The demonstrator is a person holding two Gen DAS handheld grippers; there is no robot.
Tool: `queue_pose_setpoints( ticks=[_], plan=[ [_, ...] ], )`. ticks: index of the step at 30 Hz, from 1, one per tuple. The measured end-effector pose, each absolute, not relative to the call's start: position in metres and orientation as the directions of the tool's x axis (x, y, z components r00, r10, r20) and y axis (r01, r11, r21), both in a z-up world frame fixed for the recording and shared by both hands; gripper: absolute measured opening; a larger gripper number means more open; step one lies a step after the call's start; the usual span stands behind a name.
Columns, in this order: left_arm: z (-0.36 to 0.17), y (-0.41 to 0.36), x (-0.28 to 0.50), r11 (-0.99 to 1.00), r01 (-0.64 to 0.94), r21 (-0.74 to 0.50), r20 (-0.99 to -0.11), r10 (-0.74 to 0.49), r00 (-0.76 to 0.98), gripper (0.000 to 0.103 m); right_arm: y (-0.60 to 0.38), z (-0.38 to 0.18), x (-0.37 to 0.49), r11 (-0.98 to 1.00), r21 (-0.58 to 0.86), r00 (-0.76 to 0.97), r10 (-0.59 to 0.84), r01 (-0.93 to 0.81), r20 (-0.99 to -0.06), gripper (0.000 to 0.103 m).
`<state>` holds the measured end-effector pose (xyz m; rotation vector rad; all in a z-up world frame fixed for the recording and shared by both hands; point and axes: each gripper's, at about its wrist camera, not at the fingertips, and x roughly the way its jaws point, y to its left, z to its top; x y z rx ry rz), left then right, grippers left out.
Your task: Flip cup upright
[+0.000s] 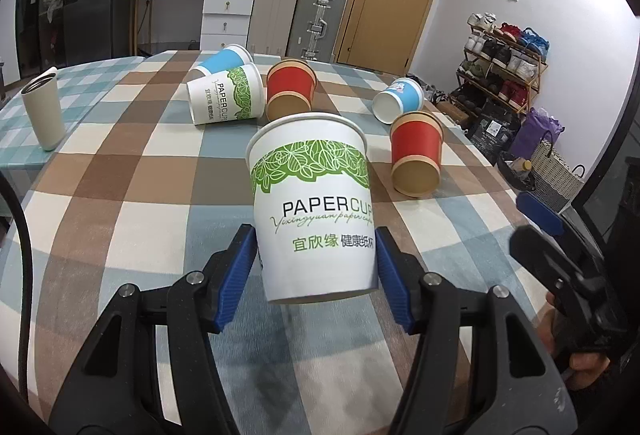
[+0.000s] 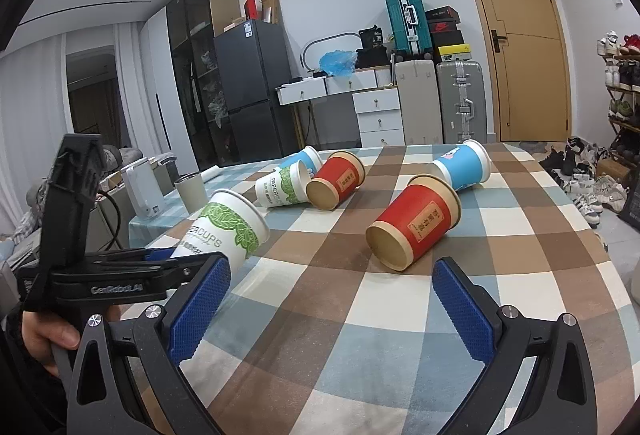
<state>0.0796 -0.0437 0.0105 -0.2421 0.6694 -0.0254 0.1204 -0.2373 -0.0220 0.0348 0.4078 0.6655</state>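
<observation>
My left fingers (image 1: 256, 255) clench the white cup (image 1: 312, 211), tilted, mouth up and away, off the worktop (image 1: 120, 227). Squeeze harder and the thin paper buckles; set it down crooked and it topples. My right fingers (image 2: 200, 311) hang spread wide, holding nothing, near the red cup (image 2: 416, 223).

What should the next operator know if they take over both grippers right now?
Left gripper: shut on the white paper cup with green leaf band, lifted and tilted, not yet standing on the checked tablecloth.
Right gripper: open, empty, low over the cloth.
Lying on their sides: second white leaf-band cup, two red paper cups, two blue paper cups.
Done: none is set upright yet.
Left: stand the held cup, then the other five.
</observation>
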Motion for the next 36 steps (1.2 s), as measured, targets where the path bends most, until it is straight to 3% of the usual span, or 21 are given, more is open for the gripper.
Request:
queue_pose_setpoints(
  ticks=[15, 31, 36],
  plan=[
    [-0.008, -0.059, 0.021, 0.965, -0.032, -0.259, -0.618, -0.140, 0.773, 0.057, -0.224, -0.027, 0.114, 0.780, 0.126, 0.697, 0.609, -0.613, -0.379, 0.103],
    [-0.021, -0.054, 0.028, 0.955, -0.049, -0.293, -0.627, -0.153, 0.764, 0.058, -0.224, -0.028, 0.114, 0.781, 0.124, 0.695, 0.606, -0.612, -0.386, 0.103],
    [-0.018, -0.049, 0.028, 0.952, -0.047, -0.304, -0.623, -0.161, 0.766, 0.071, -0.223, -0.028, 0.114, 0.781, 0.126, 0.695, 0.607, -0.612, -0.386, 0.103]
  ],
)
